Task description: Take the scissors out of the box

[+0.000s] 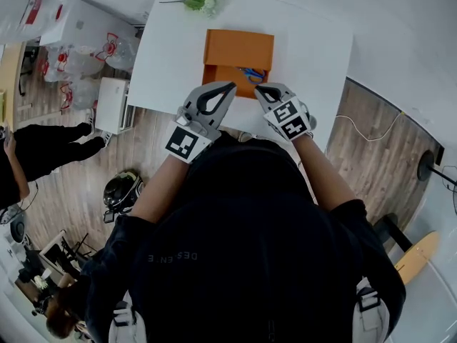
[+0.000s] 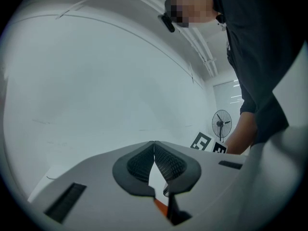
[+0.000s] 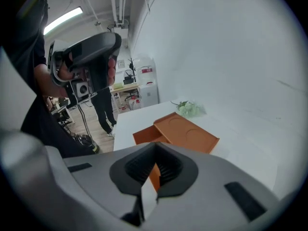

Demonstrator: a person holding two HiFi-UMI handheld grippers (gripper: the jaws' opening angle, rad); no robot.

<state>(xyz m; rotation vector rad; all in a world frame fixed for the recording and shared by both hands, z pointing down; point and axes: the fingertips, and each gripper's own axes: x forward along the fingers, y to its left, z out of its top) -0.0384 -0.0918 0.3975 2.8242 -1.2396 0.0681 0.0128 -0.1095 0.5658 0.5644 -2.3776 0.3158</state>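
White table [image 1: 171, 56], green sprig [image 1: 200, 2] (far edge), fan [image 2: 221, 121]

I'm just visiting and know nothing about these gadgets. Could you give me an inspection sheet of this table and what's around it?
Surface: white table.
Job's things: orange box, open on the person's side; blue-handled scissors lying inside.
Clutter: green flower sprig at the far edge.
Grippers: left gripper and right gripper both shut, holding nothing, by the box's near side.
Cables: white cable on the wooden floor.
Surroundings: helmet on the floor; bystander; standing fan.
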